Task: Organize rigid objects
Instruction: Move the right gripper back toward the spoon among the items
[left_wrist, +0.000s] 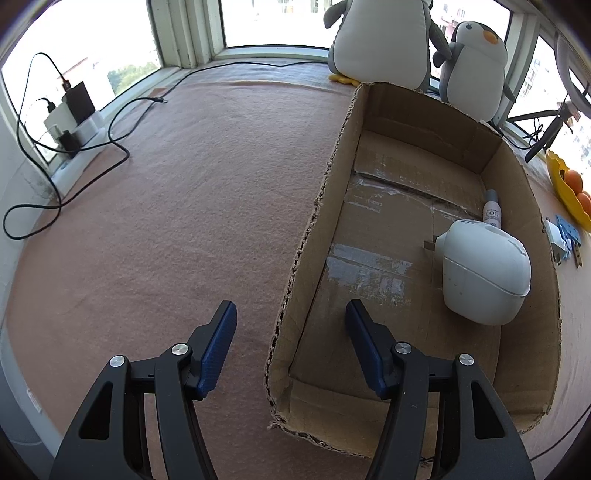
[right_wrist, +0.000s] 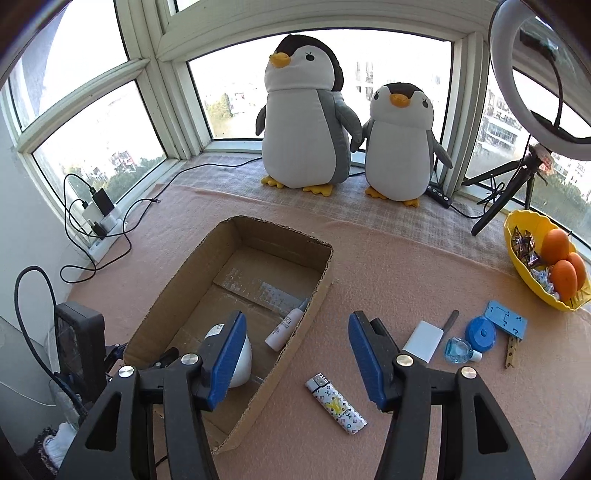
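Inside the cardboard box (right_wrist: 314, 295), near its right wall, lie a white rounded device (left_wrist: 484, 271) and a small white bottle (right_wrist: 284, 328). Right of the box on the pink cloth (right_wrist: 388, 266): patterned lighter (right_wrist: 335, 403), white power bank (right_wrist: 423, 341), blue tape measure (right_wrist: 480, 331), small blue glass bottle (right_wrist: 460, 349). Left gripper (left_wrist: 291, 319) straddles the box's left wall, jaws apart, empty; right gripper (right_wrist: 297, 330) above the lighter, jaws apart, empty.
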